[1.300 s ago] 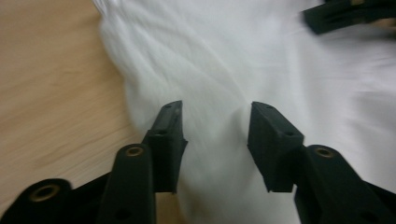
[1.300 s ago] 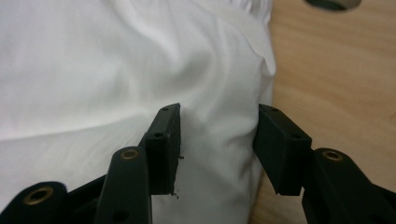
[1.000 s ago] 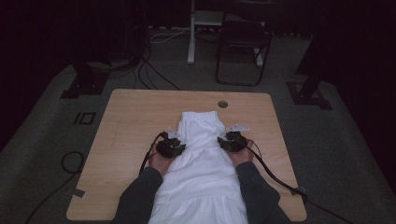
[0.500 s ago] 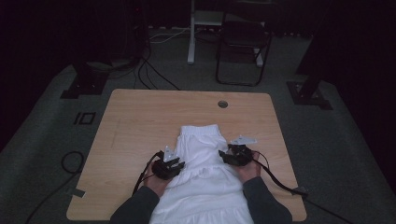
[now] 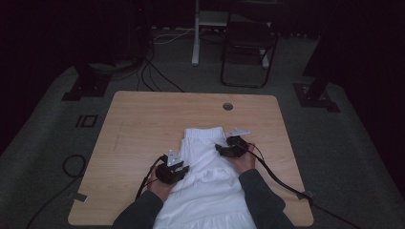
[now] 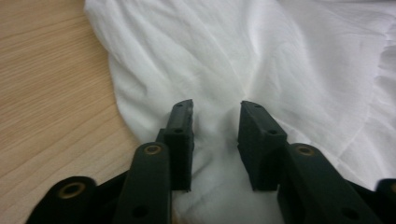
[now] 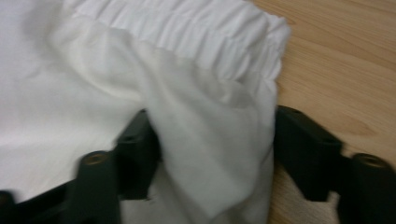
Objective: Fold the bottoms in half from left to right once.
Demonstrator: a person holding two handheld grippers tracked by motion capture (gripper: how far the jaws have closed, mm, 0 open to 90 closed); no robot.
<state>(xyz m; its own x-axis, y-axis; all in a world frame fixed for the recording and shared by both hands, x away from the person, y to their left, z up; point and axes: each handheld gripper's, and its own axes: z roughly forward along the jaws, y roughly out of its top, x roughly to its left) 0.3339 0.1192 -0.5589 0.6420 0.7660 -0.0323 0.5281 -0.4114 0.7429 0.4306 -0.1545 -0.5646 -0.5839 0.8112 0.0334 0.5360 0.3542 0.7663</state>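
We find the white gathered-waist cotton garment (image 5: 205, 176) drawn nearer the pale wooden counter's (image 5: 143, 119) near edge than a second ago. The left tongs (image 6: 215, 112) stand spread over its cloth; the right tongs (image 7: 210, 140), jaws apart, hold a fold between them beside the waistband.

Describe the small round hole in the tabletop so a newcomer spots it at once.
Start at the wooden table in the high view and look to its far edge, right of centre. The round hole sits there, beyond the white garment; it is the one dark circle in the pale wood.

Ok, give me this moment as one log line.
item: white garment on table | left gripper: open, jaws astride cloth | right gripper: open, cloth fold between jaws | waistband far end
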